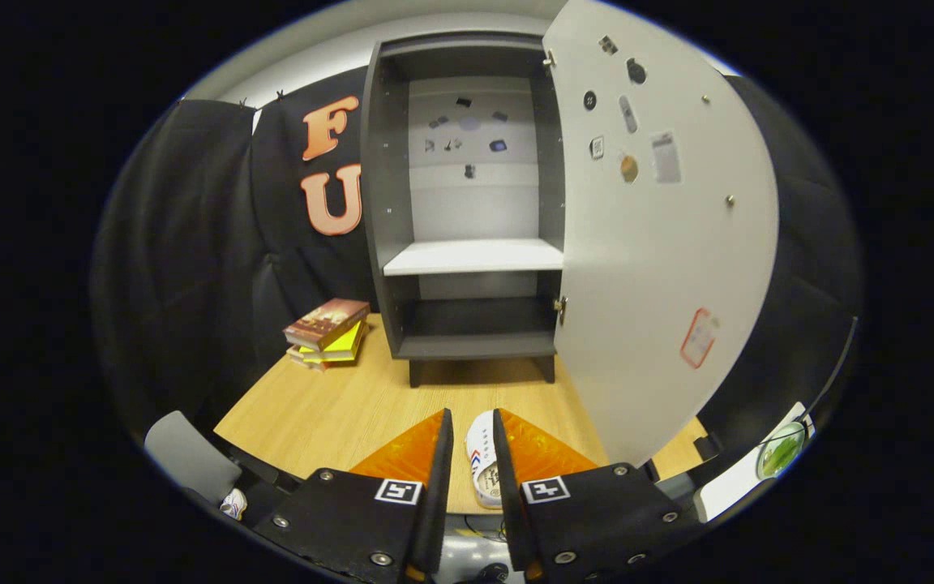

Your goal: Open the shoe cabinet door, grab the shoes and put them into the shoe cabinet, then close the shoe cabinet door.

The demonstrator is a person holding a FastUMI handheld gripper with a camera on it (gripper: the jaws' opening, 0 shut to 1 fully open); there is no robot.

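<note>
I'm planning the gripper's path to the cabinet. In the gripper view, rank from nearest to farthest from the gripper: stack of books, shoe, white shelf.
1. Shoe, between the gripper's fingers.
2. Stack of books, ahead on the table, left of the cabinet.
3. White shelf, inside the open cabinet.

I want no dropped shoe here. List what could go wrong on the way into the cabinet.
1. The hand-held gripper pinches the shoe by a narrow part, so it may slip or swing.
2. The open door hangs beside the path and could be clipped.
3. The white shelf edge may catch the shoe on entry.
</note>
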